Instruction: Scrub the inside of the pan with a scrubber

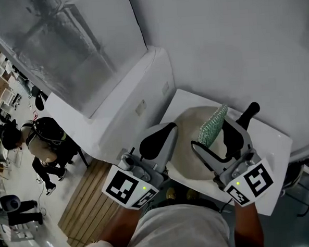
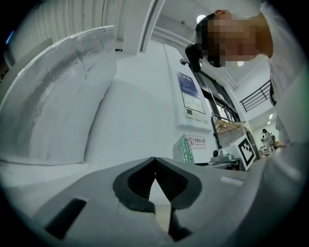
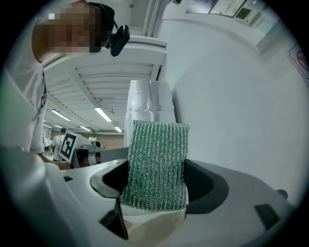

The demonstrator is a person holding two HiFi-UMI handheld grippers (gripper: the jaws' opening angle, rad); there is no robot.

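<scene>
A cream-coloured pan (image 1: 188,157) with a black handle (image 1: 249,111) lies on a white board (image 1: 273,139) in the head view, just beyond both grippers. My right gripper (image 1: 217,131) is shut on a green glittery scrubber (image 1: 213,125), which stands upright between its pads (image 3: 157,164) over the pan's right part. My left gripper (image 1: 167,129) hovers at the pan's left edge with its jaws shut and nothing between them (image 2: 154,160). The scrubber (image 2: 183,148) also shows to the right in the left gripper view.
A white wall (image 1: 233,42) rises behind the board. A white ledge (image 1: 137,95) and a plastic-covered panel (image 1: 50,43) stand at the upper left. Wooden flooring (image 1: 91,197) and people (image 1: 46,142) lie below at the left.
</scene>
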